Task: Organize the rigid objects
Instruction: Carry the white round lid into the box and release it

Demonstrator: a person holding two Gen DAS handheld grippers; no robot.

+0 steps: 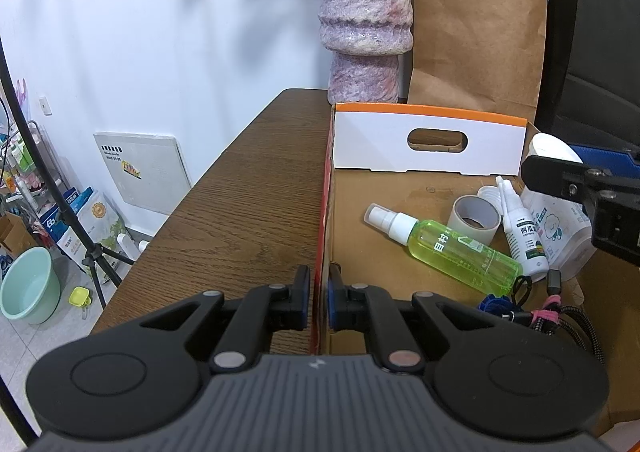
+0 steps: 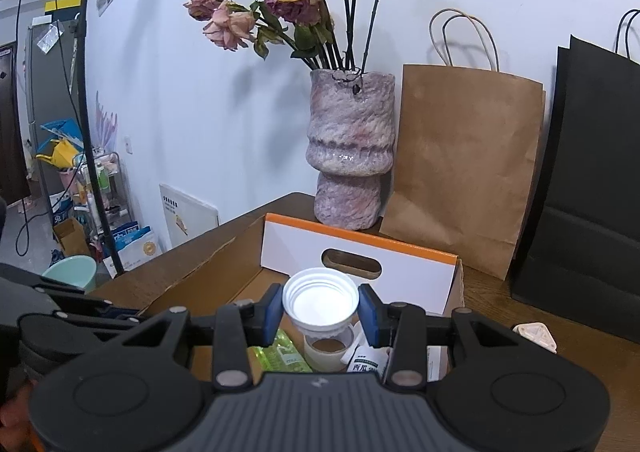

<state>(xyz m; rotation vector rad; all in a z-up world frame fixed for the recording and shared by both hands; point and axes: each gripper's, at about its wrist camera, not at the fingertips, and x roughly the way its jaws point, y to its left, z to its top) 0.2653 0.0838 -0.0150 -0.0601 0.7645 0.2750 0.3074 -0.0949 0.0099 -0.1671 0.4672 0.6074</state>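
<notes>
Cardboard box (image 1: 400, 260) is located on a brown wood-grain tabletop (image 1: 248, 187), against a white wall, in front of one mottled vase (image 2: 348, 155) of dried roses. One brown paper bag (image 2: 464, 167) and one black bag (image 2: 592, 187) are seen beside the vase. Inside the box are counted one green spray bottle (image 1: 452, 248), one white spray bottle (image 1: 524, 236) and one tape roll (image 1: 474, 219). Left tongs (image 1: 319, 296) are clamped on the box wall. Right tongs (image 2: 320, 312) are closed on one white cup (image 2: 320, 302), held above the box.
</notes>
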